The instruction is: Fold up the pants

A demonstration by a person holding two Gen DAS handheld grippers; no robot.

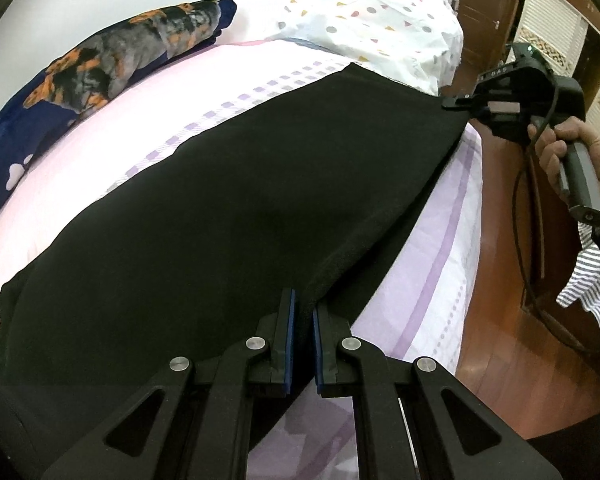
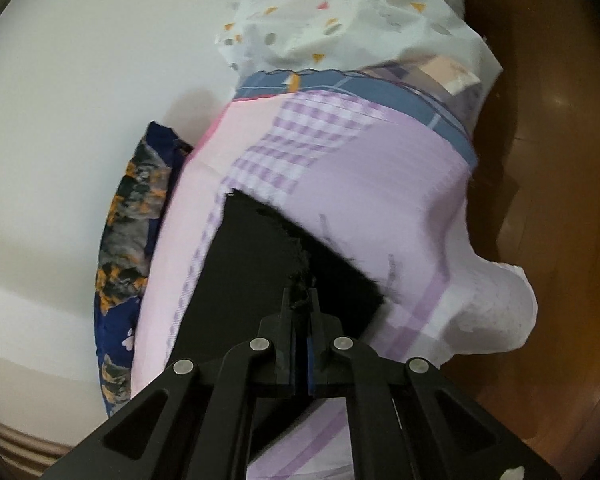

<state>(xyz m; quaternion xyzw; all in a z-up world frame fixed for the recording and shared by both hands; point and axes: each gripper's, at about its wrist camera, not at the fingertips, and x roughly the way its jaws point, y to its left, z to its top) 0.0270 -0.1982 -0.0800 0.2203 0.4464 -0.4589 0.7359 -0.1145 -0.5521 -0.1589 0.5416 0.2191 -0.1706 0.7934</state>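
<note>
Across the bed [image 1: 428, 248], on its pink and lilac sheet, the black pants [image 1: 220, 208] lie spread flat. Left tongs [image 1: 303, 312] clench their near edge; right tongs [image 2: 300, 300] clench the far corner, near a white dotted quilt [image 1: 380, 20].

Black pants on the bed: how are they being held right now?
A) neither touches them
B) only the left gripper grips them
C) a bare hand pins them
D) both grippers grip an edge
D: the left gripper pinches the black pants at the near edge, and the right gripper is closed on their far corner.
</note>
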